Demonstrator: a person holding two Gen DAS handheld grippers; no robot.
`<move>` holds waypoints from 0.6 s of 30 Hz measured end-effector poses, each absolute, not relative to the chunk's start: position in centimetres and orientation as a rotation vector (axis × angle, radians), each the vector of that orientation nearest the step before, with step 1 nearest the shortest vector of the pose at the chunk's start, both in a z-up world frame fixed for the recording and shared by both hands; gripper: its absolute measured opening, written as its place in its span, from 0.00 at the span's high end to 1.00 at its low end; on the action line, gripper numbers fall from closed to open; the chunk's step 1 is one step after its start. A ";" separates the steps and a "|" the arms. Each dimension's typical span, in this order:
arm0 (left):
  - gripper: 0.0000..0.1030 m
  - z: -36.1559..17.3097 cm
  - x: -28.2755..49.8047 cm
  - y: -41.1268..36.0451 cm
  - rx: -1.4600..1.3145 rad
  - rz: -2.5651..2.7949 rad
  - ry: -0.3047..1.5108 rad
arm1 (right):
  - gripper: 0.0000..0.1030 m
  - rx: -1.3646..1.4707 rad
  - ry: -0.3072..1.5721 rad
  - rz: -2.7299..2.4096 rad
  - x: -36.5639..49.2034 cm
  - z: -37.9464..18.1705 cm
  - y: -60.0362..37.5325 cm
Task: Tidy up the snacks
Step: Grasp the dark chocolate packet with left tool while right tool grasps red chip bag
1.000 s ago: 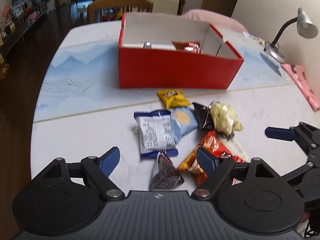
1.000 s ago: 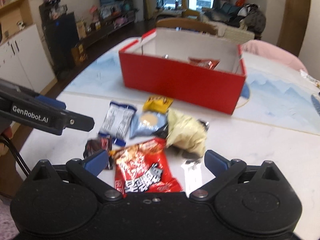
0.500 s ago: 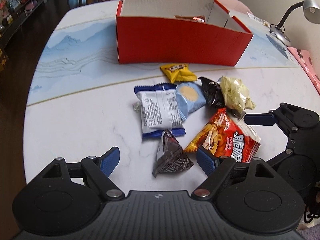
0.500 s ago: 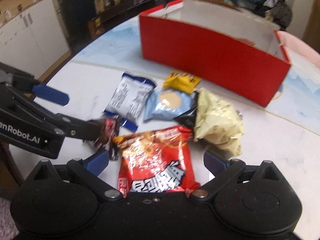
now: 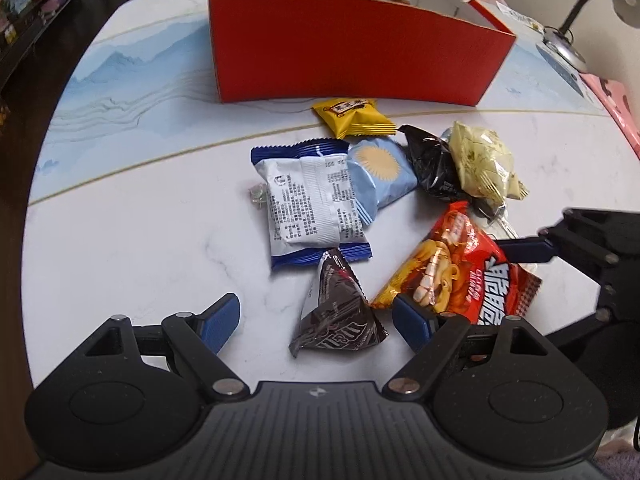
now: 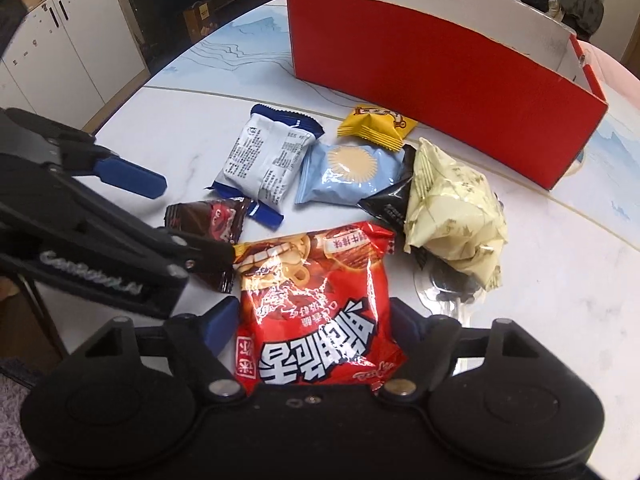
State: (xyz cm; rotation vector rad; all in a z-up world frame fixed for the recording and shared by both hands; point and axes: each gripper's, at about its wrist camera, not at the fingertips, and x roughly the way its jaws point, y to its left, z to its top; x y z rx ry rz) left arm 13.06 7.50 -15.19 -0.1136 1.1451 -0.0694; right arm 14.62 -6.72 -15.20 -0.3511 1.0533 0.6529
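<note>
Both grippers have dropped closer to the snack pile since the earlier frame. Right gripper (image 6: pixel 314 330): jaws have just been closing and now press the red snack bag (image 6: pixel 316 304). Left gripper (image 5: pixel 316 320): jaws apart, straddling the dark triangular packet (image 5: pixel 336 316). Red box (image 5: pixel 352 56) stands behind the pile on the table (image 5: pixel 140 240).

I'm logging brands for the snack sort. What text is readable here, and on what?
"GenRobot.AI": side of the left gripper, blurred.
Large Chinese characters: red snack bag, not transcribable.
Fine print on white-and-blue packet: too small.
Yellow packet logo: blurred.
</note>
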 end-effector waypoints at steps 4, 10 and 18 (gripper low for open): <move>0.19 -15.7 13.5 8.0 -0.156 -0.077 1.162 | 0.30 -0.317 1.073 0.648 14.6 -15.0 -7.8; 0.29 -15.7 13.7 8.3 -0.219 -0.102 1.164 | 0.30 -0.310 1.074 0.617 14.4 -15.2 -8.5; 0.35 -15.9 14.0 7.7 -0.182 -0.098 1.162 | 0.19 -0.393 1.064 0.611 13.4 -15.4 -7.0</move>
